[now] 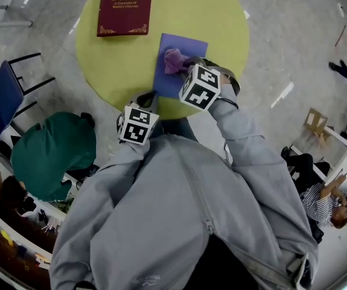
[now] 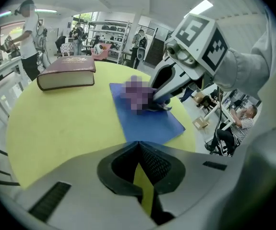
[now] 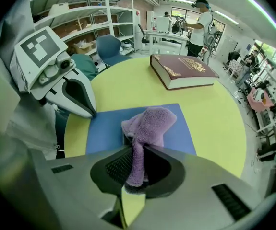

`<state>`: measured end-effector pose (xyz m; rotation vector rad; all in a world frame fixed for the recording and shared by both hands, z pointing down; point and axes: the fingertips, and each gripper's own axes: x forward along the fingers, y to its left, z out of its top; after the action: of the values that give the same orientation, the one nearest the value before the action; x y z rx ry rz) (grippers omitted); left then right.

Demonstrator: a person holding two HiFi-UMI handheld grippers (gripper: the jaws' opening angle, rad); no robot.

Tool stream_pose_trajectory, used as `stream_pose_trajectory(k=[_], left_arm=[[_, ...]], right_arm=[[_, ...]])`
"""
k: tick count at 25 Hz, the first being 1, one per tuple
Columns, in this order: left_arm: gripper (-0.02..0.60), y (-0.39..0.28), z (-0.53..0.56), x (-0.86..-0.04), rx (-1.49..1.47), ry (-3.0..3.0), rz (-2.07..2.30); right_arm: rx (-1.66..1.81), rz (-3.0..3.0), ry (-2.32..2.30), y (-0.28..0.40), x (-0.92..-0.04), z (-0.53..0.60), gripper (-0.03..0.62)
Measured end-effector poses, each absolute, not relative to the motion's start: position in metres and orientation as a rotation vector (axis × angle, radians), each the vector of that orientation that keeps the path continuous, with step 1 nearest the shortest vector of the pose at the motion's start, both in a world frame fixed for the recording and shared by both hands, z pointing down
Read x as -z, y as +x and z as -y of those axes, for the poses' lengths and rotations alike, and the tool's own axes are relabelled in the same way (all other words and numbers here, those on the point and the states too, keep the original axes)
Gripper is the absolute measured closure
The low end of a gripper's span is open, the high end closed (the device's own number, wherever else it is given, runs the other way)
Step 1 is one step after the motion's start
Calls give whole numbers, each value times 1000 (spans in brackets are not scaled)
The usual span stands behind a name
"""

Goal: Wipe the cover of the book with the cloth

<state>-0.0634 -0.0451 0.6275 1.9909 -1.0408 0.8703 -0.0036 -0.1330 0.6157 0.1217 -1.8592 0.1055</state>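
**Cloth gripped, book not yet touched**

The right tool is clenched on the purple cloth, whose free end rests on a blue mat at the person's side of the round yellow surface. The left tool has its jaws pressed together on nothing and hovers by the near rim. The dark red book lies closed, cover up, at the far side, apart from the mat. This looks like the pick-up step. Next, the cloth needs carrying across and pressing flat on the cover, and the left tool could steady the book.
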Motion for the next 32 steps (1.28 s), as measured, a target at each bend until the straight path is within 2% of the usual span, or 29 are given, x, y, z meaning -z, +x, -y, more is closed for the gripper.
stream_pose_trajectory(k=[11,32], left_arm=[[564,-60,42,-628,-881,1997,1042],[563,-59,38,-618,-858,2036,1035]], right_arm=[[-164,1774,194,63,-619,125,523],[-131,1788,423,100,-587,118,523]])
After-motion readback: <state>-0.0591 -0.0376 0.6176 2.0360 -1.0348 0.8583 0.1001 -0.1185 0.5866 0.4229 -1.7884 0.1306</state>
